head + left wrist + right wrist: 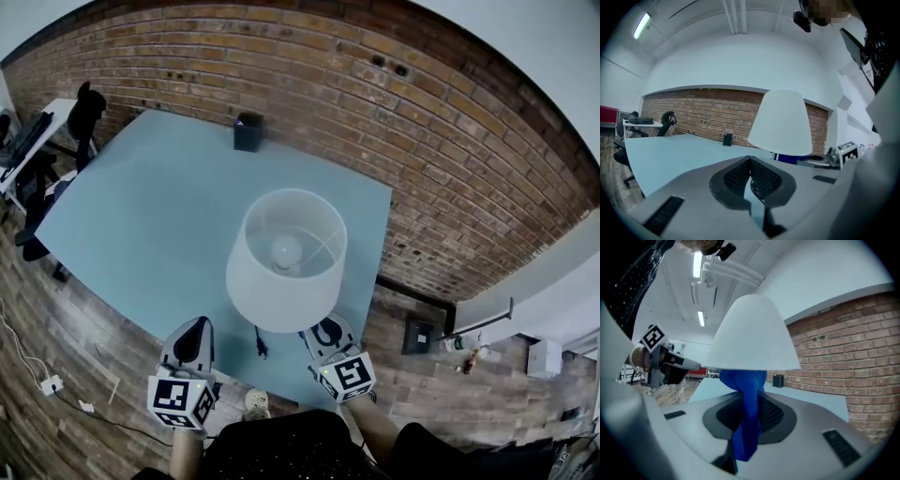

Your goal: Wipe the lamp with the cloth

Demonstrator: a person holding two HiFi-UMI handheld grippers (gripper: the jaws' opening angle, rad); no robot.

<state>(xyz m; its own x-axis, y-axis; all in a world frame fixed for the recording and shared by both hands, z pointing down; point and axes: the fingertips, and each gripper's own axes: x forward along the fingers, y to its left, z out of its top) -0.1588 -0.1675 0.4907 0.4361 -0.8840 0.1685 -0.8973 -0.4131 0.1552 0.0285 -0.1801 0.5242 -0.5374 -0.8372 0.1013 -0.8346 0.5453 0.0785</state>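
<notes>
- Head view: the white fabric-shade lamp [286,258] stands near the front edge of the pale blue surface [150,197], within easy reach. The left hand-held gripper [197,330] sits left of a black cord [260,344]. The right hand-held gripper [328,331] is tucked at the shade's lower rim. A small black box [248,131] sits far back, clear of the work.
- Left gripper view: the jaws are pressed together with nothing between them. It looks parked, probably spare to steady the lamp [780,124].
- Right gripper view: the jaws are clamped on the blue cloth [749,418], which bunches up under the lamp [752,333], placed to start wiping at the rim. The shade's overhang likely blocks access to the stem.
</notes>
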